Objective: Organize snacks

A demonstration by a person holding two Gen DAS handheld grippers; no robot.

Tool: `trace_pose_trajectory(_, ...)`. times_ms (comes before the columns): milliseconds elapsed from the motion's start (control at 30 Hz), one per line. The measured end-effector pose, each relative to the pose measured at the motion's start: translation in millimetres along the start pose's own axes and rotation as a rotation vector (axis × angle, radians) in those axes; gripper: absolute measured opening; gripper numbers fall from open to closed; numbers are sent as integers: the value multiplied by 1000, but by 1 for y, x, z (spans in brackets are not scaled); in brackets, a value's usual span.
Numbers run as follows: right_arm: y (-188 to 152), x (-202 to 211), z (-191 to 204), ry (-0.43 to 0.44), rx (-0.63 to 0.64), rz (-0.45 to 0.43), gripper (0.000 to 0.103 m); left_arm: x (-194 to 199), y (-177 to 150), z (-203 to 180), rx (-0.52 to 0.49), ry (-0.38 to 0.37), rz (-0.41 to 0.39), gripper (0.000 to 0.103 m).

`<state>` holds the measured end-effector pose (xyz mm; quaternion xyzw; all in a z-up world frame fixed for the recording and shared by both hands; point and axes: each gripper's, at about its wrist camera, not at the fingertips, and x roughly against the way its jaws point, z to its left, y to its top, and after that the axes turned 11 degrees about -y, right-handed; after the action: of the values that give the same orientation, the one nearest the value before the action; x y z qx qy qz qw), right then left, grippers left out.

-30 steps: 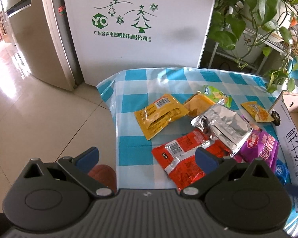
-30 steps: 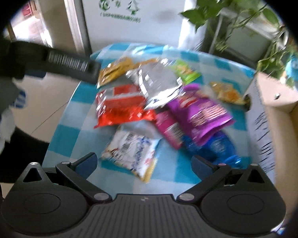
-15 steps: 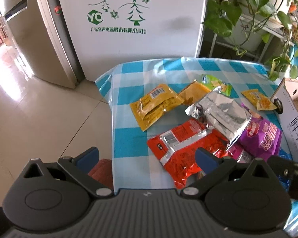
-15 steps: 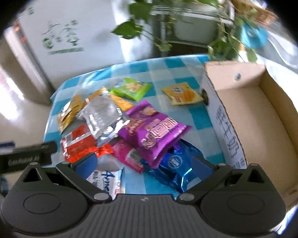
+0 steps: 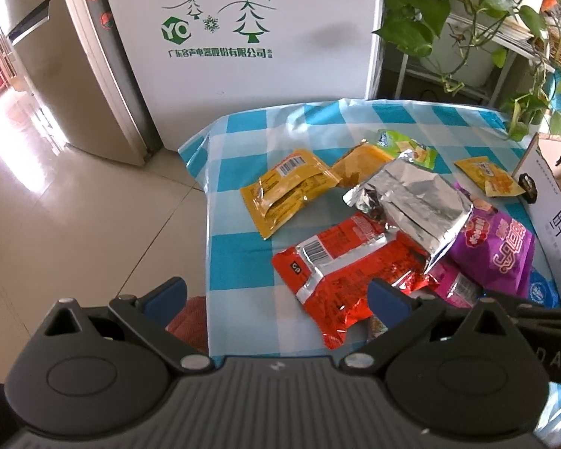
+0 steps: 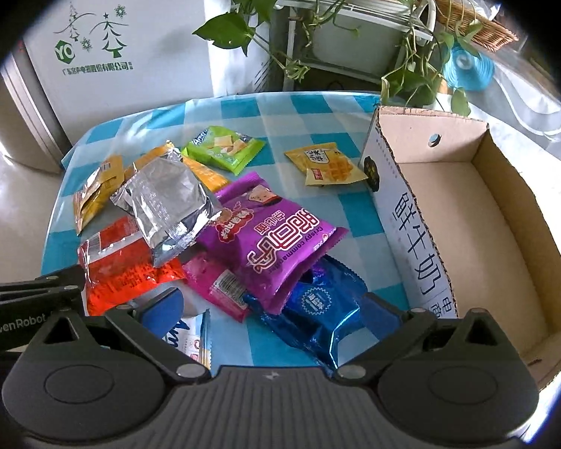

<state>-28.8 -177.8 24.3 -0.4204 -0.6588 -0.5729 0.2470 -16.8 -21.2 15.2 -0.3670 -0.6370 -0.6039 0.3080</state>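
In the left wrist view, the left claw (image 5: 276, 293) is seen spread wide and empty above the near edge of the table (image 5: 239, 247), which is covered in blue-and-white check; a red packet (image 5: 351, 273) lies just ahead of the right finger, partly overlapped by a silver packet (image 5: 411, 198); a yellow packet (image 5: 288, 191) lies apart to the left, and a purple packet (image 5: 493, 250) is seen on the right beside the cardboard box (image 5: 557, 202).

In the right wrist view, the right claw (image 6: 276, 308) is likewise spread and holds nothing; a blue packet (image 6: 318, 307) lies between its fingers, tucked under the purple packet (image 6: 276, 239); a green packet (image 6: 224, 147) and a small orange packet (image 6: 325, 162) are seen farther back; the cardboard box (image 6: 482, 224) stands open on the right with no snack in it.
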Motion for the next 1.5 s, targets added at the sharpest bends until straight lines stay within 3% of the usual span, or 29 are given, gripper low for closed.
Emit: trace_pose_trajectory(1500,3,-4,1,-37,39,21,103,-1,-2,-5,-28,23,3,101)
